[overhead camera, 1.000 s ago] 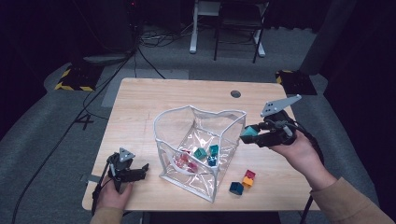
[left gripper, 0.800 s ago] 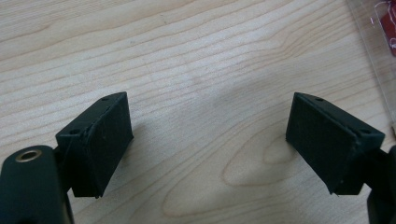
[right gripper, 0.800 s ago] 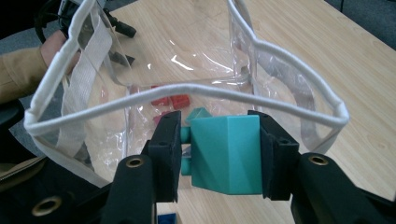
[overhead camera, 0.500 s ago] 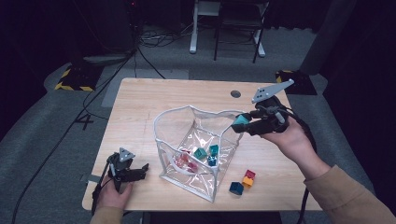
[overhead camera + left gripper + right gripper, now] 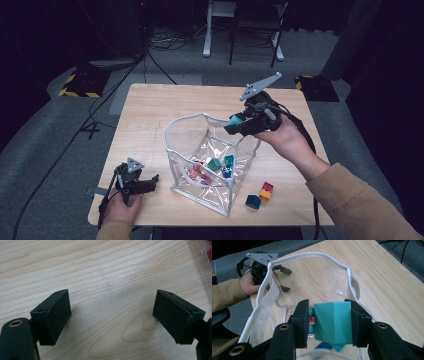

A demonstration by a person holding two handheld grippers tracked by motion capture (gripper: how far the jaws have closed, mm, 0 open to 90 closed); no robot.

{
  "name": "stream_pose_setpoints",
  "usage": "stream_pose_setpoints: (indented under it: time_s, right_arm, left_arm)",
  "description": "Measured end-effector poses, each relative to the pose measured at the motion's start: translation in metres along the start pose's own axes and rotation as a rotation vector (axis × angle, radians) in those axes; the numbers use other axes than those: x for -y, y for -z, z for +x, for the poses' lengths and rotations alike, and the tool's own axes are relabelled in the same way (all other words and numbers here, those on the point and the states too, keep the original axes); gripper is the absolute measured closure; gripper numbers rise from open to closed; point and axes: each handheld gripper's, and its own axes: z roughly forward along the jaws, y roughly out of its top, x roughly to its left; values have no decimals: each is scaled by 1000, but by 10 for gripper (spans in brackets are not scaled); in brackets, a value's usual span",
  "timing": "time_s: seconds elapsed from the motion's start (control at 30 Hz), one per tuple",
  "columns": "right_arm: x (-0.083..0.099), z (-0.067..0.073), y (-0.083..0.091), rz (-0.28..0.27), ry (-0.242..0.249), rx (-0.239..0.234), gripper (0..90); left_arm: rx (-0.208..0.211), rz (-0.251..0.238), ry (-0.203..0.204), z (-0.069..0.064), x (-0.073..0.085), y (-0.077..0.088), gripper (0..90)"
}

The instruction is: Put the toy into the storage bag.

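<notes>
My right gripper (image 5: 231, 125) is shut on a teal block (image 5: 234, 120), held in the air over the far right rim of a clear plastic bag (image 5: 172, 131) with white edging. In the right gripper view the teal block (image 5: 333, 322) sits squarely between the two pads above the bag's open mouth (image 5: 312, 256). Inside the bag lie two teal blocks (image 5: 215, 164) and a red one (image 5: 197, 171). My left gripper (image 5: 150, 181) rests open on the table at the front left; in its own view the left gripper (image 5: 111, 312) has only bare wood between its jaws.
A dark blue block (image 5: 252, 201) and a red-and-orange block (image 5: 266, 190) lie on the table (image 5: 150, 110) to the front right of the bag. The table's front edge runs close behind my left hand. Cables trail off the right side.
My right gripper has carried the teal block leftward and upward, from beside the bag's right side to above its rim. The left gripper has stayed put.
</notes>
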Motion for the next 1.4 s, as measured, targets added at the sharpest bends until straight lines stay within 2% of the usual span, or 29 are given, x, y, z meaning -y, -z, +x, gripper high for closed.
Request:
stream_pose_setpoints:
  time_s: [0.43,0.8,0.97,1.07,1.17,1.4]
  right_arm:
    - [-25,-3,-45,55,-13,-18,570]
    - [-35,-5,-93,161,-30,-35,570]
    - [-36,-3,-114,240,-29,-38,570]
    - [-36,-3,-123,282,-46,-58,570]
    - [-33,-3,-135,359,-53,-75,570]
    - [-28,-2,-152,475,-32,-74,570]
  left_arm:
    - [-1,0,2,0,0,0,153]
    - [-1,0,1,0,0,0,153]
    - [-1,0,2,0,0,0,153]
    - [-1,0,2,0,0,0,152]
    - [-1,0,1,0,0,0,153]
    - [-1,-1,2,0,0,0,153]
